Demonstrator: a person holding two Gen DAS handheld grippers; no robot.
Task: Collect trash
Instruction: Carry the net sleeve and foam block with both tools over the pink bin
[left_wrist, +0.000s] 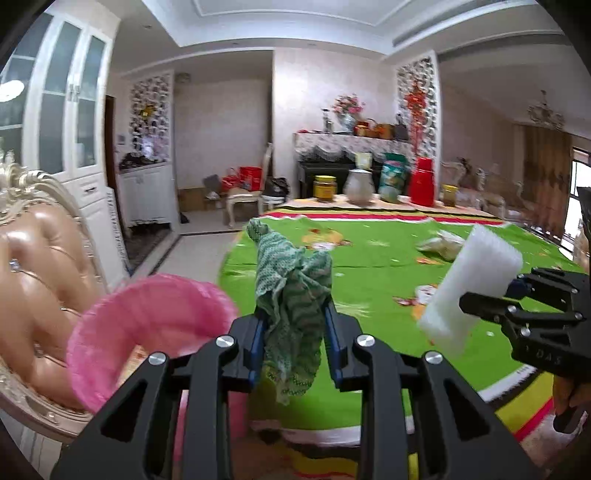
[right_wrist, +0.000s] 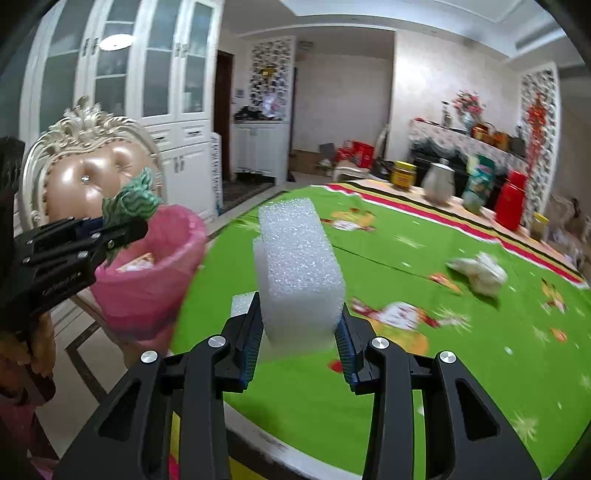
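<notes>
My left gripper (left_wrist: 293, 325) is shut on a green knitted cloth (left_wrist: 291, 280) that hangs between its fingers, just right of a bin lined with a pink bag (left_wrist: 147, 317). In the right wrist view the left gripper (right_wrist: 122, 229) holds the cloth (right_wrist: 131, 203) over the pink bin (right_wrist: 147, 280). My right gripper (right_wrist: 301, 332) is shut on a white foam block (right_wrist: 299, 266), held above the table's green cloth (right_wrist: 443, 369). The right gripper (left_wrist: 480, 306) and the foam (left_wrist: 472, 288) also show in the left wrist view. A crumpled white wrapper (right_wrist: 480, 273) lies on the table (left_wrist: 439, 247).
An ornate leather chair (right_wrist: 88, 177) stands behind the bin at the table's left edge. Jars, a white jug (left_wrist: 360, 184), a bag and a red container (left_wrist: 423, 184) line the table's far side. White cabinets (right_wrist: 155, 74) stand along the left wall.
</notes>
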